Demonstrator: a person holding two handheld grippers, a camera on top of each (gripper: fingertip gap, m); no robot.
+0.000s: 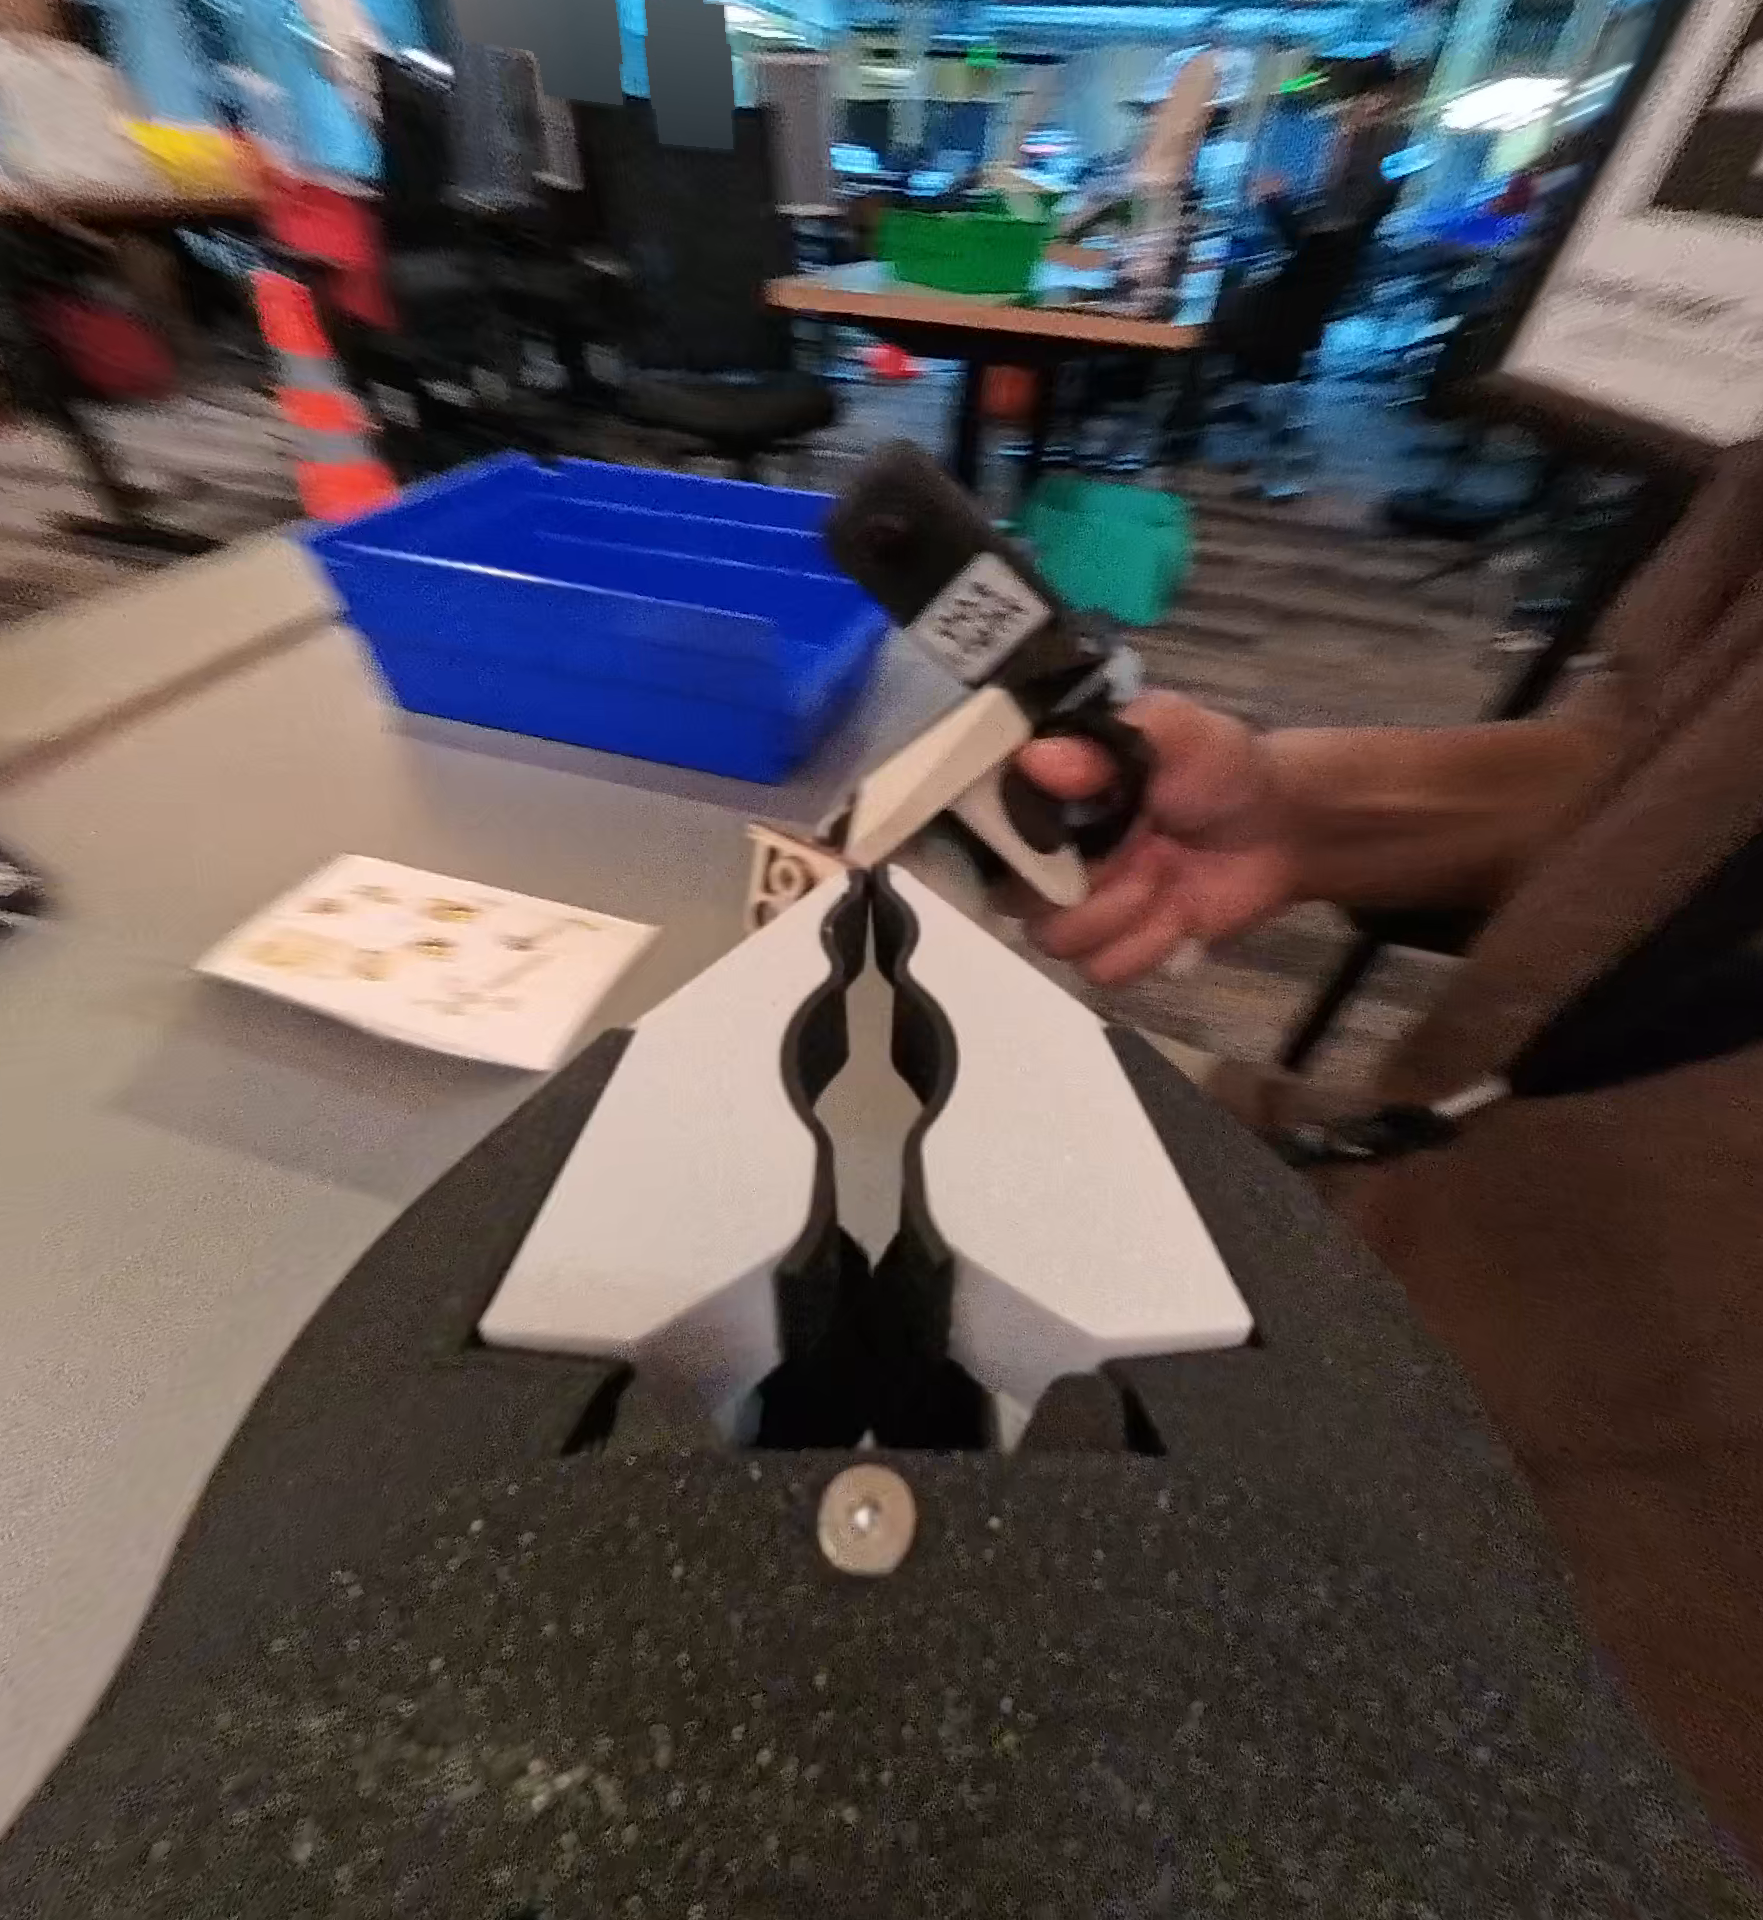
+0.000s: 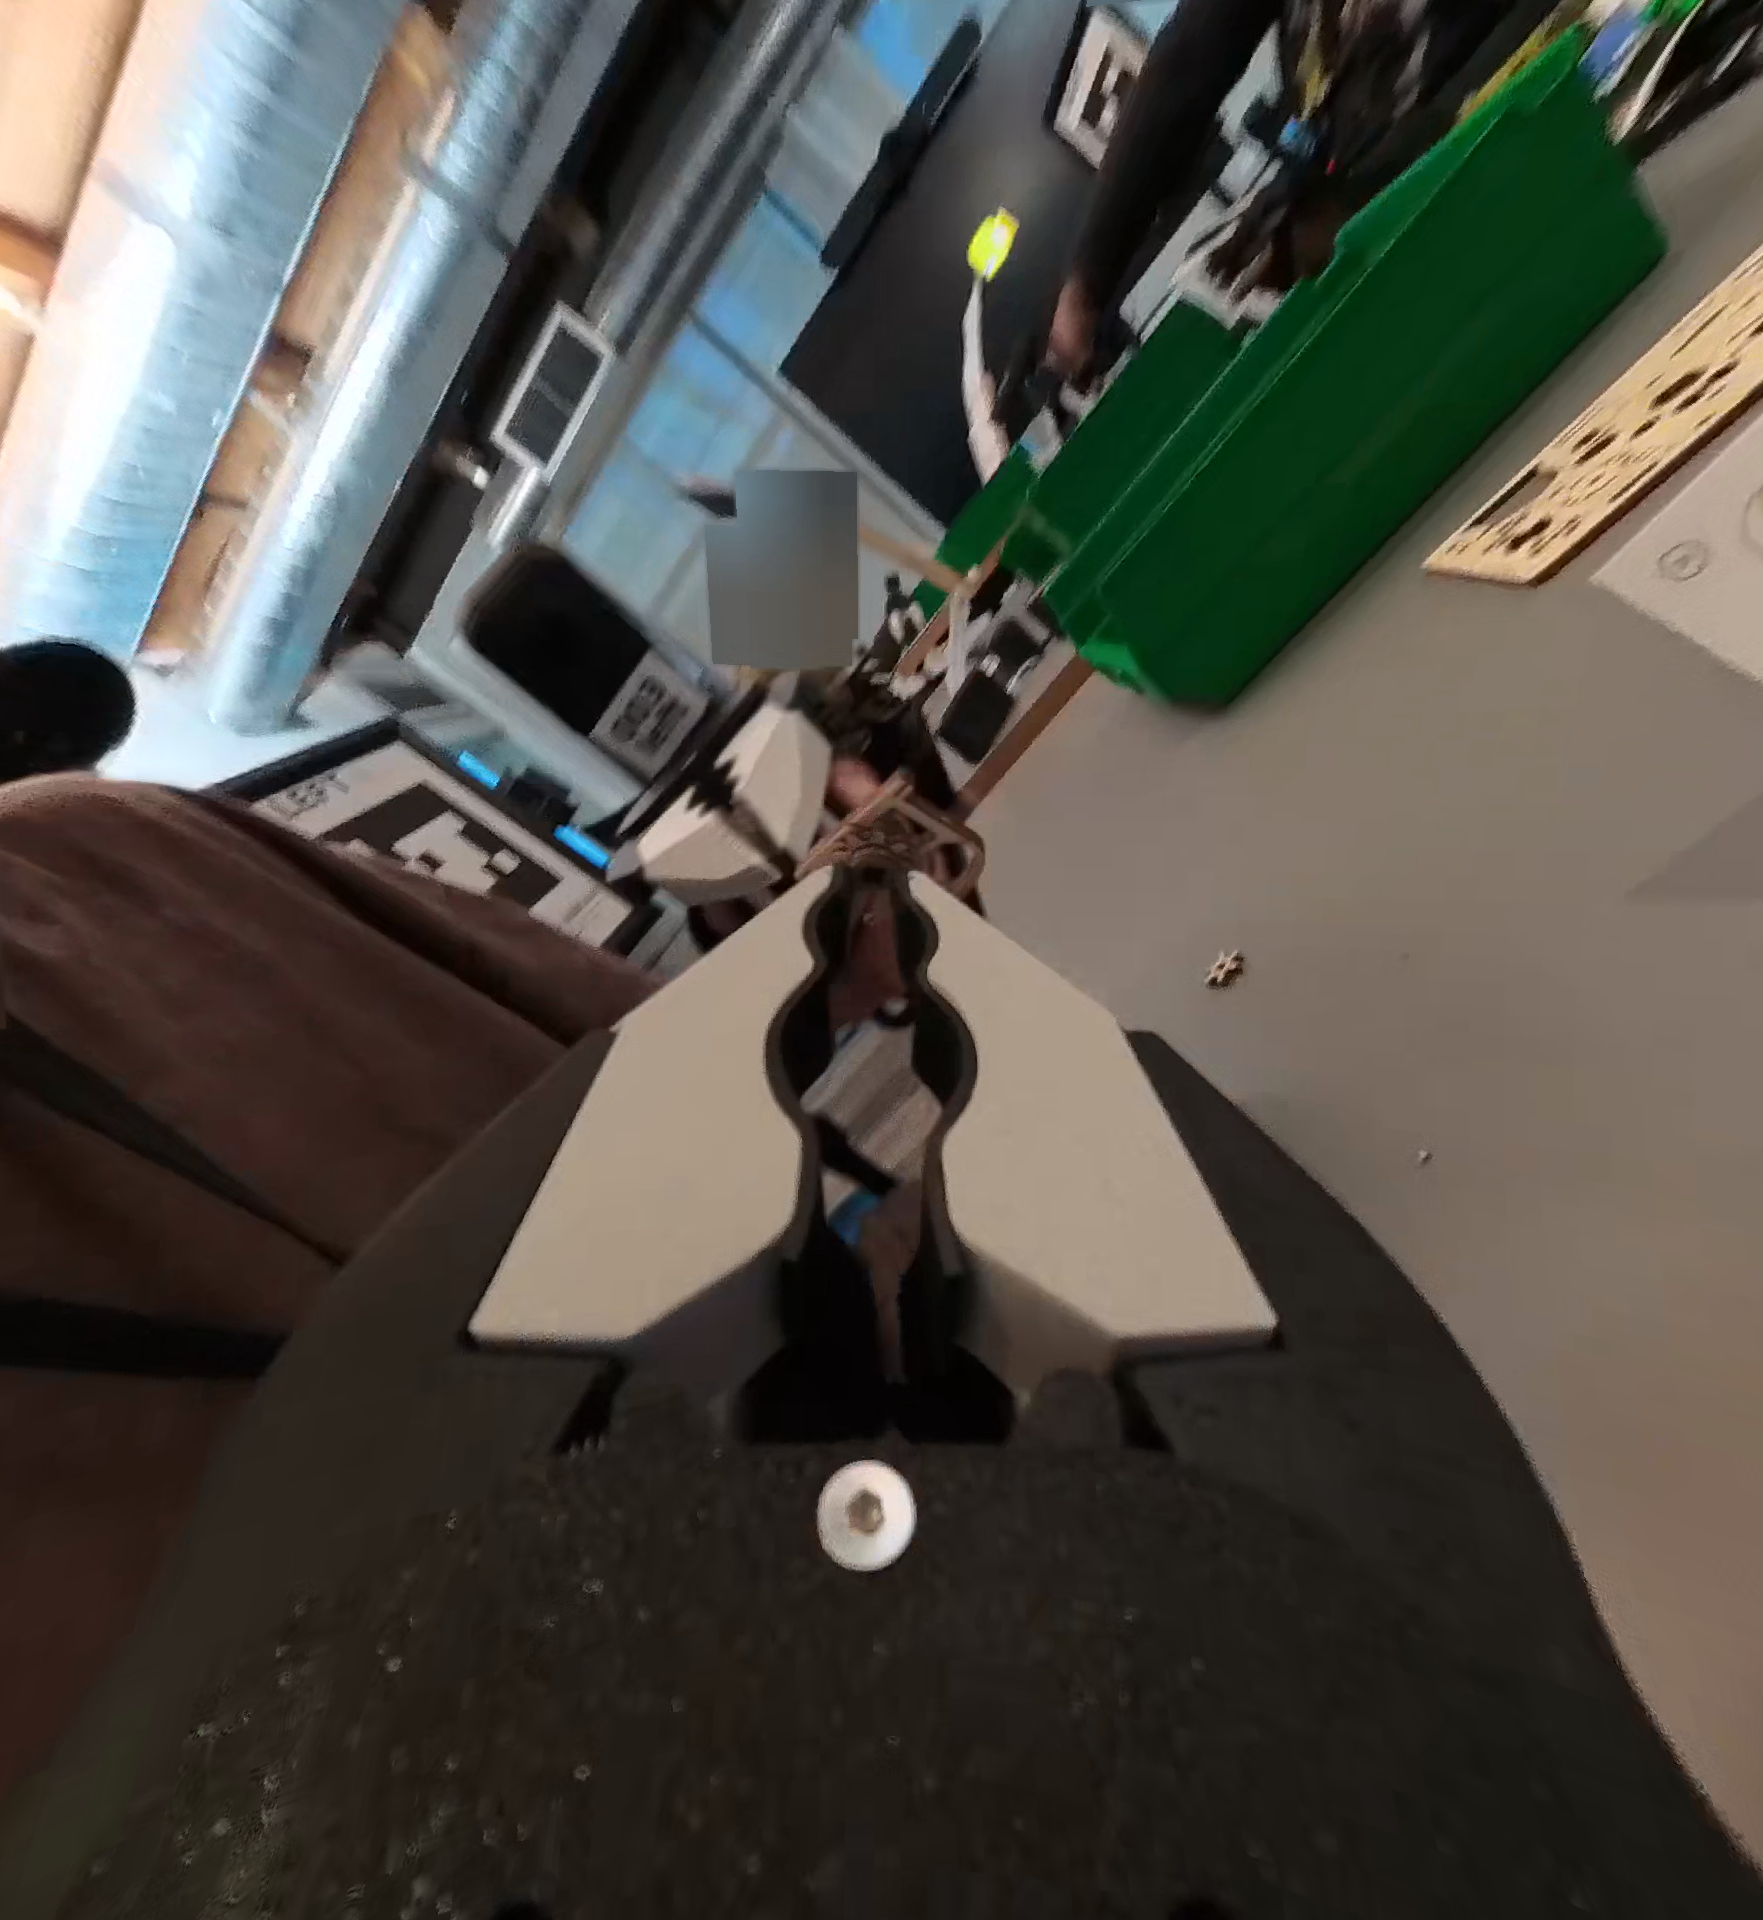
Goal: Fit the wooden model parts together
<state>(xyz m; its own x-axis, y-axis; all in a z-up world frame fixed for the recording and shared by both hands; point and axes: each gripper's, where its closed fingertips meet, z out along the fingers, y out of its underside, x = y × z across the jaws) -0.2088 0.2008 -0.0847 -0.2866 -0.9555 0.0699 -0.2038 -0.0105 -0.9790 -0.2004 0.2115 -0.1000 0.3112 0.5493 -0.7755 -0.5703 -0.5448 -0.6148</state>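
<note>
Left wrist view: left gripper, white fingers with scalloped black pads, tips nearly meeting on the thin fretwork wooden part. Right gripper pinches the same piece from above. Glossy blue bin and a printed sheet lie on the matte grey table.

Right wrist view: right gripper narrow, clamping the lacy wooden part held above the table. Punched plywood sheet, green bin beyond.
</note>
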